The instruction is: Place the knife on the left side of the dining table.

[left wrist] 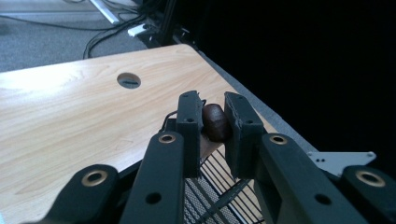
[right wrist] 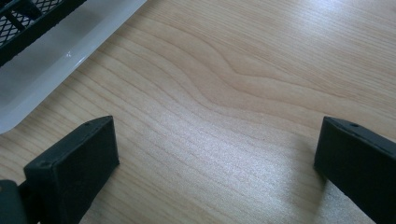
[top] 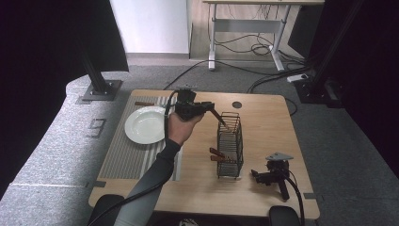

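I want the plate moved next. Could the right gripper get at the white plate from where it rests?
Probably not directly. The right gripper lies open on the table's near right; the wire rack and the left gripper, shut on a brown utensil handle, stand between it and the white plate.

Soft, even light falls from above on my bench (top: 263, 188); shadows under things are faint. Both sides of the high view sink into black. Along my left fingers (left wrist: 189, 126) the near parts blur; pale sheen lies on the wood between my right fingers (right wrist: 70, 163)
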The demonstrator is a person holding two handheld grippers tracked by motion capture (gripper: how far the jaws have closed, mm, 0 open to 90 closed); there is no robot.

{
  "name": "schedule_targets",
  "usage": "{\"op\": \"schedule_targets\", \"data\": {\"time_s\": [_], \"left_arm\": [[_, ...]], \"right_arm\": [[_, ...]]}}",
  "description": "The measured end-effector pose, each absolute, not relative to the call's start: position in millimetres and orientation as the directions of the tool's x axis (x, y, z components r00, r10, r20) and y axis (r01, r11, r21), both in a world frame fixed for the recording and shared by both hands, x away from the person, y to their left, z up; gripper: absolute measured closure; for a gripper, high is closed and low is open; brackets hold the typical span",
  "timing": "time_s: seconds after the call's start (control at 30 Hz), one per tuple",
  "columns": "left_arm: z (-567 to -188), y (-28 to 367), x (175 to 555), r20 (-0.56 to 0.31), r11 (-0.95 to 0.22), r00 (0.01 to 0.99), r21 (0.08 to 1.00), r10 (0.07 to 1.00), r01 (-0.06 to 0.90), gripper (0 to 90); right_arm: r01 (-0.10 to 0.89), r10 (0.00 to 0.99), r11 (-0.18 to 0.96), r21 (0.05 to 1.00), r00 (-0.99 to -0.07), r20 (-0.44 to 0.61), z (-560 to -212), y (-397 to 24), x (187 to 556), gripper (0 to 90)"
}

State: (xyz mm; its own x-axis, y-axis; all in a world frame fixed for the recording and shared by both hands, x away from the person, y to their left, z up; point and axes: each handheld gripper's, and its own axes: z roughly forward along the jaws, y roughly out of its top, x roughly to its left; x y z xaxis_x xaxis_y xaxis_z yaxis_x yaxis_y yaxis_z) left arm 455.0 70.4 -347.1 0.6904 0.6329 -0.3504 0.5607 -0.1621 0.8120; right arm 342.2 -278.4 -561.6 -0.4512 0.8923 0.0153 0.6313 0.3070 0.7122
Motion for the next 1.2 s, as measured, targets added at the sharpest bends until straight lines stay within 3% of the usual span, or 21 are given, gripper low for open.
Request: {"op": "schedule_targets", "data": {"time_s": [0.57, 1.2], "left_arm": [[-314, 133, 431, -0.347, -0.104, 0.686, 0.845, 0.64, 0.524, 77.0], [-336, 198, 411, -0.367, -0.066, 0.627, 0.828, 0.687, 0.557, 77.3]], "right_arm": [[0.632, 0.892, 0.307, 0.712, -0.451, 0.016, -562, -278, 342, 0.0], [0.632, 0.892, 0.306, 0.712, -0.451, 0.016, -561, -278, 342, 0.0]]}}
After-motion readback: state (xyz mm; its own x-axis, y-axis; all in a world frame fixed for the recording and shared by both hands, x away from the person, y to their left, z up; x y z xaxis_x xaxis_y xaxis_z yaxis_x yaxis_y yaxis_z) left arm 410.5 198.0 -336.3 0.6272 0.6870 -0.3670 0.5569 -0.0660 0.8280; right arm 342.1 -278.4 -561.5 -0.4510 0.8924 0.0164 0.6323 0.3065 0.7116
